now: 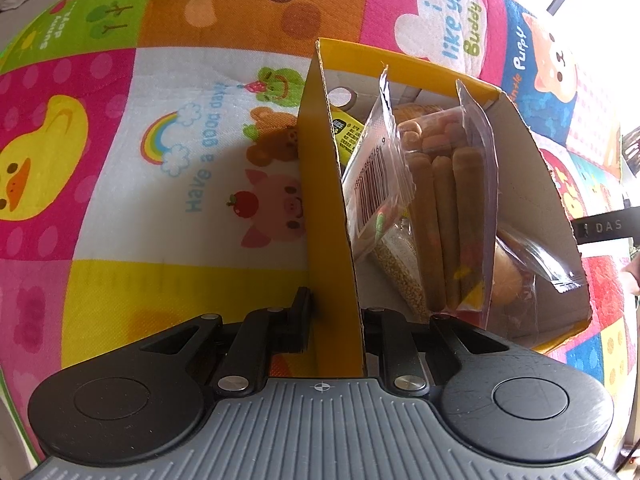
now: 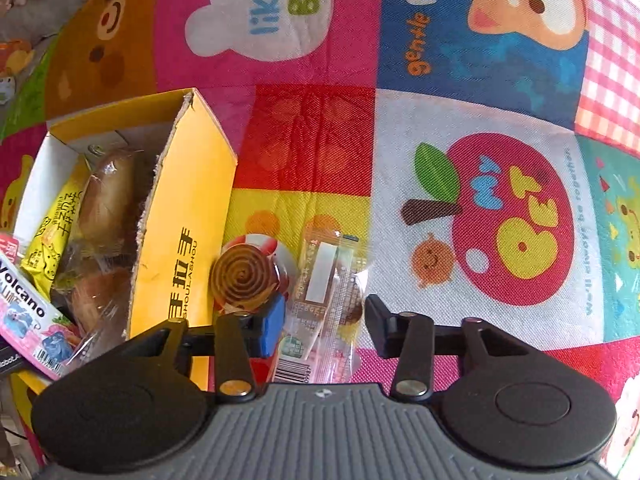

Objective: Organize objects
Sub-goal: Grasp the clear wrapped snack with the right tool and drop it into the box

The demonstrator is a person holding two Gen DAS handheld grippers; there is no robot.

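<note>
Yellow box (image 1: 326,200): one open-topped cardboard carton, yellow outside and pale inside, standing on the play mat (image 1: 120,184); black printed characters on its long outer wall in the right wrist view (image 2: 182,276).
Box contents, left wrist view: one clear bag of long brown sticks (image 1: 448,216) standing upright; one barcoded clear packet (image 1: 376,168) leaning against it; one pouch of small grains (image 1: 400,268) below; one yellow wrapper (image 1: 348,136) at the far wall; one wrapped bun (image 1: 516,276) on the right.
Box contents, right wrist view: two wrapped brown buns (image 2: 108,196), one yellow printed packet (image 2: 52,240), one pink pack marked "Volcano" (image 2: 28,312) leaning over the near edge.
Loose items on mat: two. One round spiral-patterned sweet (image 2: 244,276) just beside the box wall; one flat clear snack packet (image 2: 324,304) with a barcode, lying next to it.
Left gripper (image 1: 336,320): fingers clenched on the near side wall of the box, one finger outside, the other inside.
Right gripper (image 2: 320,320): fingers released and apart, straddling the clear snack packet; the blue-padded finger (image 2: 272,328) sits at the spiral sweet, the other finger stands clear of the packet on the mat side.
Surface: one patchwork cartoon mat; no desk seen.
</note>
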